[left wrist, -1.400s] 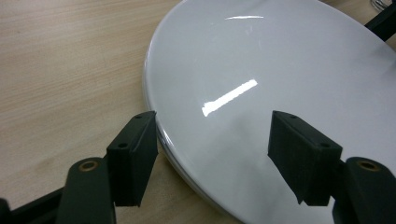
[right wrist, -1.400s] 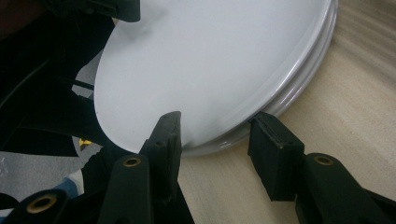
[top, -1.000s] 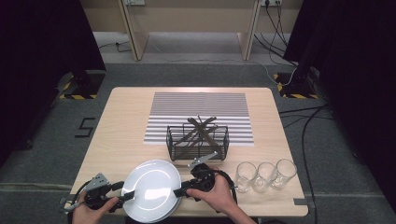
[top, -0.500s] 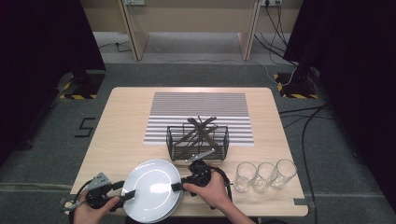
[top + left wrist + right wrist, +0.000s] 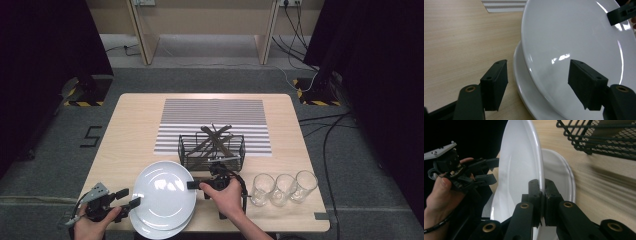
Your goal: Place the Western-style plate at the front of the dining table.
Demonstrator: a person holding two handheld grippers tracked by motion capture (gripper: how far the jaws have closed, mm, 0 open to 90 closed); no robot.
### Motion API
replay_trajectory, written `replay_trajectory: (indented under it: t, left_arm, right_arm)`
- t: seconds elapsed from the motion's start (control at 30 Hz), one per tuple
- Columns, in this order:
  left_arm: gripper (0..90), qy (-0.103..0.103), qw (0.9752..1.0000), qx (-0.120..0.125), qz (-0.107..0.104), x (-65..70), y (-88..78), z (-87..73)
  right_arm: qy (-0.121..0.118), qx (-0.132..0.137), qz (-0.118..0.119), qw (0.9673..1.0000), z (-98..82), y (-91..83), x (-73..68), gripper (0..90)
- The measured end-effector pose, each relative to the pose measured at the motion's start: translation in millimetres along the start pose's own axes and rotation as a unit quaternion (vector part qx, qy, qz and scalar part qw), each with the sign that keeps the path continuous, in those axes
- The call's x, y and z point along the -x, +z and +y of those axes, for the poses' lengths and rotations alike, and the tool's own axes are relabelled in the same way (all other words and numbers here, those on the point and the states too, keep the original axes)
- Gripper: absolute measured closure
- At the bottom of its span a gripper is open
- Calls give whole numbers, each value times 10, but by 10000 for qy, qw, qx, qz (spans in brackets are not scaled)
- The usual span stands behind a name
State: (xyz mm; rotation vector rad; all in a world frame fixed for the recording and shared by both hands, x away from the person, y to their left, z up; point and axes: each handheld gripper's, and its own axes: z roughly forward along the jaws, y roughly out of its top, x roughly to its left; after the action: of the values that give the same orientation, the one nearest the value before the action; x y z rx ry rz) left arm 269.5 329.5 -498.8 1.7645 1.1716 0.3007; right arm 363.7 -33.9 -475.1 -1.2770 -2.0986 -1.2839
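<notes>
A white top plate (image 5: pixel 162 192) leans tilted on a second white plate (image 5: pixel 155 229) at the table's near edge. My right gripper (image 5: pixel 191 185) is shut on the top plate's right rim; its jaws have just been closing, and in the right gripper view the right gripper (image 5: pixel 541 183) pinches the thin rim of the raised top plate (image 5: pixel 521 165) above the lower plate (image 5: pixel 560 172). My left gripper (image 5: pixel 130 196) stands open at the plates' left side. In the left gripper view the left gripper (image 5: pixel 537 65) has its jaws apart around the top plate (image 5: pixel 574 37), not pressing it.
A black wire basket (image 5: pixel 186 150) with dark utensils stands just behind the plates on a striped mat (image 5: pixel 212 110). Three clear glasses (image 5: pixel 282 187) stand in a row to the right of my right hand. The table's front edge is close below the plates.
The right gripper's jaws have closed onto the top plate's right rim. Both hands have stayed nearly in place.
</notes>
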Motion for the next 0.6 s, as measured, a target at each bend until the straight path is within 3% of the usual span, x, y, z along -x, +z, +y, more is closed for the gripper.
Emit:
replay_trajectory:
  t: [0.3,0.47,0.6]
  left_arm:
    - [317,-14,9982,579,173,-17,-127,44]
    - [323,9,9966,772,271,-33,-167,52]
    - [322,-1,9957,862,334,-48,-182,45]
  right_arm:
    - [-128,164,-118,9997,68,-32,-63,868]
    - [-372,345,-227,9985,94,-128,-122,867]
    - [-387,456,-196,9980,116,-208,-142,867]
